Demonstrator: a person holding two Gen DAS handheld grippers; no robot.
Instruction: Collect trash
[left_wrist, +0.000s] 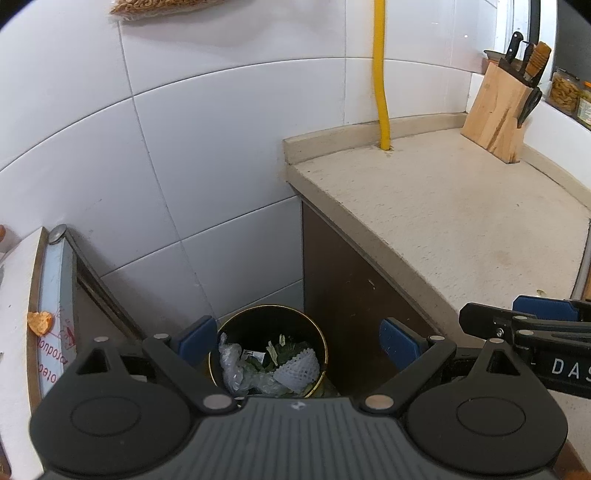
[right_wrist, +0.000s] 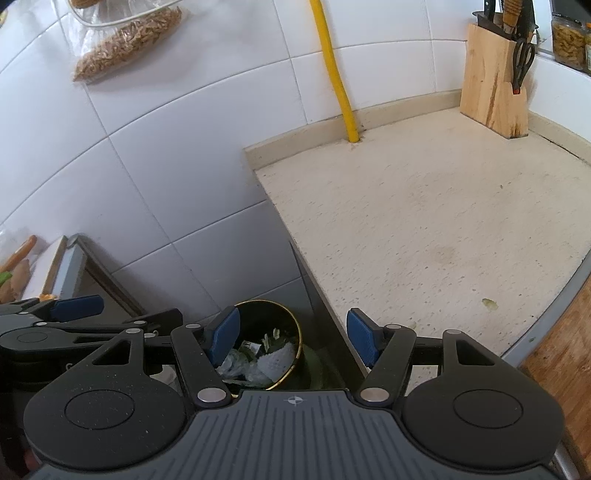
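A round black trash bin with a gold rim (left_wrist: 321, 339) stands on the floor between the tiled wall and the counter cabinet. It holds clear plastic (left_wrist: 231, 363), green leaves and a white foam net (left_wrist: 299, 365). It also shows in the right wrist view (right_wrist: 298, 334). My left gripper (left_wrist: 299, 341) is open and empty, right above the bin. My right gripper (right_wrist: 291, 338) is open and empty, above the bin's right edge and the counter's corner. A small green scrap (right_wrist: 489, 303) lies on the beige counter (right_wrist: 424, 221).
A wooden knife block (left_wrist: 496, 110) stands at the counter's back right, with jars (left_wrist: 563, 92) behind it. A yellow pipe (left_wrist: 380, 74) runs down the white tiled wall. A white appliance with an orange scrap (left_wrist: 40, 322) is on the left. A wooden board (right_wrist: 561, 369) lies at the right.
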